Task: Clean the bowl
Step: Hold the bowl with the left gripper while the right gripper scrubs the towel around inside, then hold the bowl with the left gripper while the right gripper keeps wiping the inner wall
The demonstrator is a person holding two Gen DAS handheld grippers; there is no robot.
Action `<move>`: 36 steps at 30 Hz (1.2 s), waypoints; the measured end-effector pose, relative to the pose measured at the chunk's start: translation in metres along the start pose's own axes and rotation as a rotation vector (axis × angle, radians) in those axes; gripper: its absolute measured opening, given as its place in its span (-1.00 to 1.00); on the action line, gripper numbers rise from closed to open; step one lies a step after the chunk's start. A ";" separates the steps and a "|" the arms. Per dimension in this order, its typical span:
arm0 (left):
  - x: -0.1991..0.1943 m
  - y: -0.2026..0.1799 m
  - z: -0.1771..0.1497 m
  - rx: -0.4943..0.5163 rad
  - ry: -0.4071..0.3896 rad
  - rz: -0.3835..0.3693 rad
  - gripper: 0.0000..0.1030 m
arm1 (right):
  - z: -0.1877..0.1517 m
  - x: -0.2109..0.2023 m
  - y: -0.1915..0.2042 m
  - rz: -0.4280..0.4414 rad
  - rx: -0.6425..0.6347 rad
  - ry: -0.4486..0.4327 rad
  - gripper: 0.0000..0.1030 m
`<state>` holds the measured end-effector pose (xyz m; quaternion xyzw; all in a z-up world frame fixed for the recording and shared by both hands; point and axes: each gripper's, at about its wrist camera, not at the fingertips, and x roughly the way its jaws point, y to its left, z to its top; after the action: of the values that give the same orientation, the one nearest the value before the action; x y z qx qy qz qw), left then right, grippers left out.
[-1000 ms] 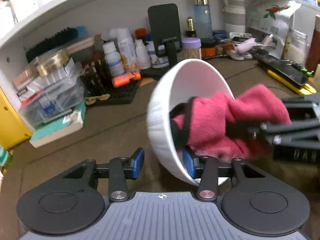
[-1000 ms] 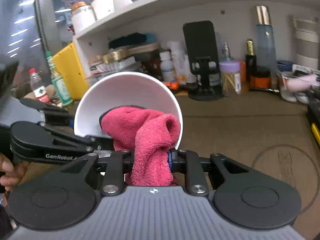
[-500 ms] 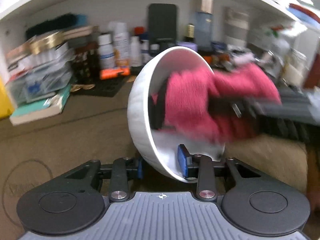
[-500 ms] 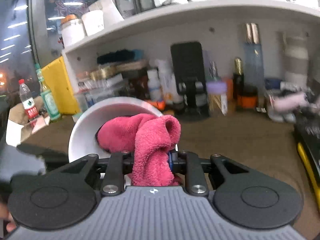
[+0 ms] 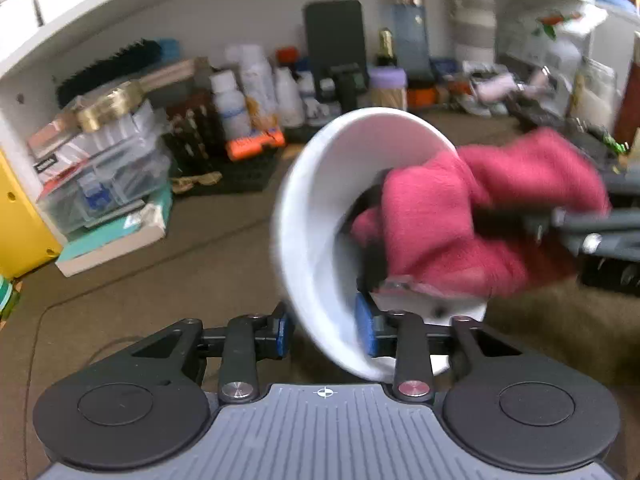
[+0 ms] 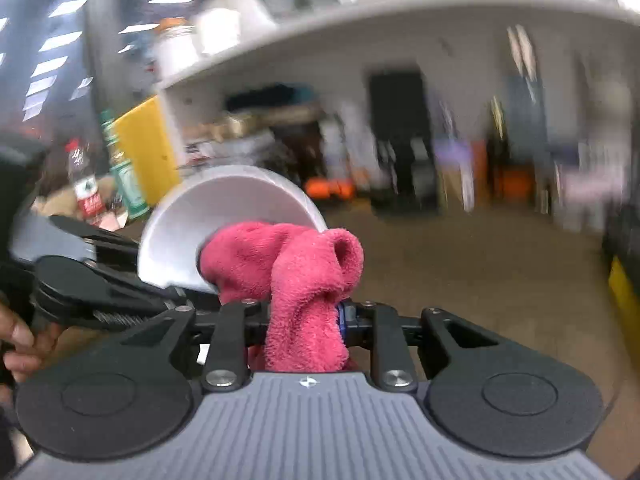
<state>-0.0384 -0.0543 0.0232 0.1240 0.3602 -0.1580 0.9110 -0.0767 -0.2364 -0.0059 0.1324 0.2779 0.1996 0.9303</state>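
A white bowl is tipped on its side above the brown table, mouth facing right. My left gripper is shut on the bowl's lower rim, one blue pad inside and one outside. A pink cloth is pushed into the bowl, bunched around the right gripper's black fingers that come in from the right. In the right wrist view the bowl faces me and my right gripper is shut on the pink cloth, whose front fold presses into the bowl.
A shelf unit at the back holds bottles, a black phone stand, boxes and a yellow bin. Brown tabletop lies below. A hand holds the left gripper. The right wrist view is motion-blurred.
The cloth has swept around inside the bowl, and both grippers have shifted; the bowl has moved back to the right in the left view and the right camera has swung, blurring the background.
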 end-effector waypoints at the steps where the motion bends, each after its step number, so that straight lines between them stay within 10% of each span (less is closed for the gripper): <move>1: 0.001 -0.001 0.001 -0.022 -0.007 0.011 0.28 | 0.000 0.001 -0.004 0.005 0.032 0.010 -0.51; 7: 0.023 -0.007 -0.009 -0.207 -0.034 0.008 0.45 | -0.004 0.000 -0.006 0.001 0.058 0.015 -0.49; 12: 0.020 -0.014 -0.006 -0.139 -0.044 -0.047 -0.17 | 0.001 -0.002 0.000 -0.029 0.033 0.003 -0.50; 17: 0.011 -0.017 -0.006 -0.047 -0.021 -0.060 -0.18 | 0.029 0.003 0.020 -0.097 -0.095 -0.071 -0.50; 24: 0.001 -0.007 -0.009 0.018 0.014 -0.042 -0.27 | 0.043 -0.010 0.065 0.212 -0.245 -0.129 -0.50; 27: 0.000 -0.002 -0.009 0.055 0.025 -0.033 -0.28 | 0.030 -0.017 0.062 0.120 -0.302 -0.107 -0.50; 36: 0.013 -0.003 -0.001 -0.043 0.005 0.045 0.40 | 0.000 0.003 0.013 -0.039 -0.124 0.012 -0.50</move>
<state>-0.0316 -0.0591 0.0130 0.1129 0.3630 -0.1292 0.9159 -0.0786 -0.2235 -0.0024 0.0679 0.2732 0.1992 0.9387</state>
